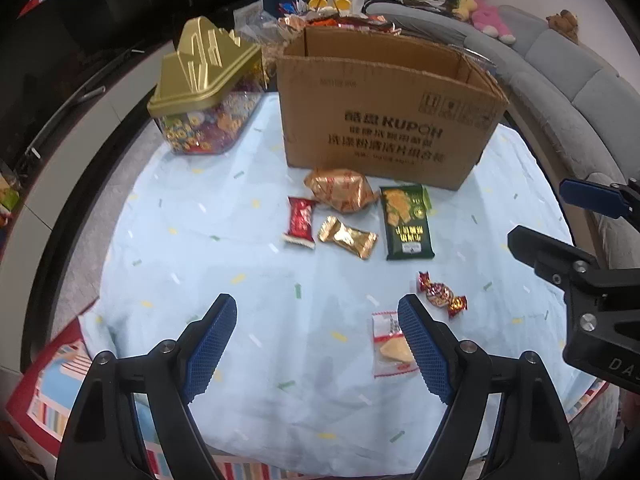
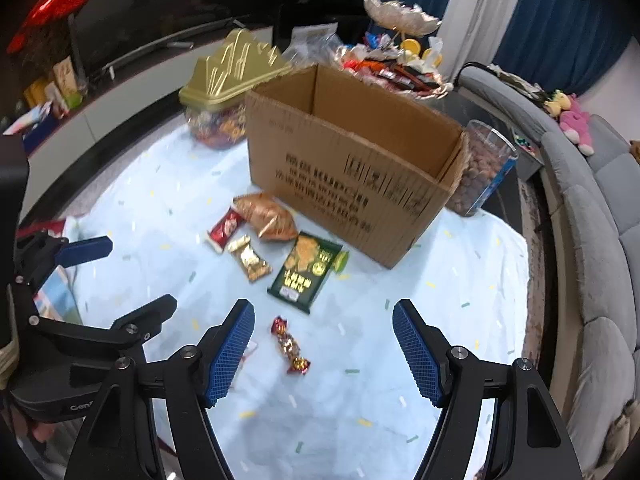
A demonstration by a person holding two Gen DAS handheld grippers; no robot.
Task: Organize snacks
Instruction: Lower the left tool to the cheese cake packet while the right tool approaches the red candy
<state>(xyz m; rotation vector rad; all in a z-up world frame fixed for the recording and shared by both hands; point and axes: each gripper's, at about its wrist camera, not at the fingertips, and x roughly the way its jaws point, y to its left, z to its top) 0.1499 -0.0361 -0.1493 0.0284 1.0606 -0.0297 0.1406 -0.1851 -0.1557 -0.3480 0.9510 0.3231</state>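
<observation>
Pale blue cloth (image 1: 200, 240) holds shiny foil-wrapped snacks (image 1: 347, 236); both tongs (image 1: 318, 344) (image 2: 324, 350) gape empty

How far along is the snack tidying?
Barely begun. The cardboard box shows no snacks inside where visible. Both the left gripper and right gripper are open and empty. Left on the cloth: green packet, red packet, gold packets, twisted candy, clear-wrapped cracker.

grey sofa (image 2: 592, 216), pink plush toy (image 1: 490, 20), blue curtains (image 2: 560, 20)

"KUPOH" on cardboard box (image 1: 384, 128)
</observation>
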